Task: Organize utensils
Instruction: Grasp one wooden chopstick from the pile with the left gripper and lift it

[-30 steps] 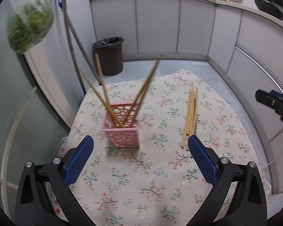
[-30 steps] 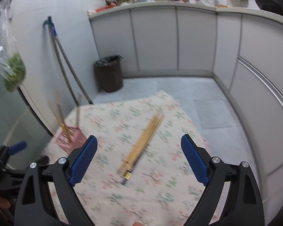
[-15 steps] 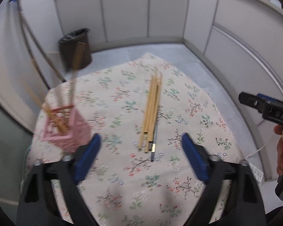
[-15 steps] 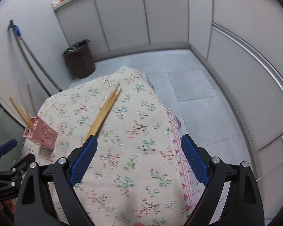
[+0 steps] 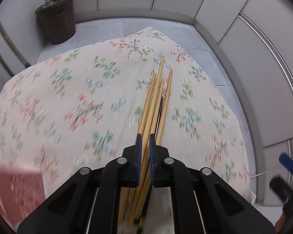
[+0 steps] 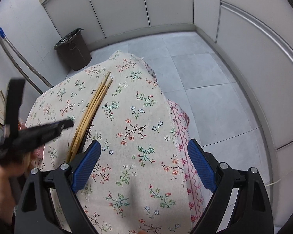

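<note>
Left wrist view alone shows left gripper [image 5: 144, 139] clamping chopsticks [image 5: 156, 97]; right gripper [image 6: 144, 165] gapes.

left gripper [image 5: 144, 144]: black plastic frame, two angled arms ending in narrow fingers
left pads [image 5: 139, 146]: blue, seen edge-on, thin strips lining the inner faces
left screws: round silver heads, two behind each finger
right gripper [image 6: 144, 164]: same black frame, with long cut-outs in both arms
right pads [image 6: 87, 163]: blue, finely dimpled texture
right screws: silver, two behind each finger
</note>
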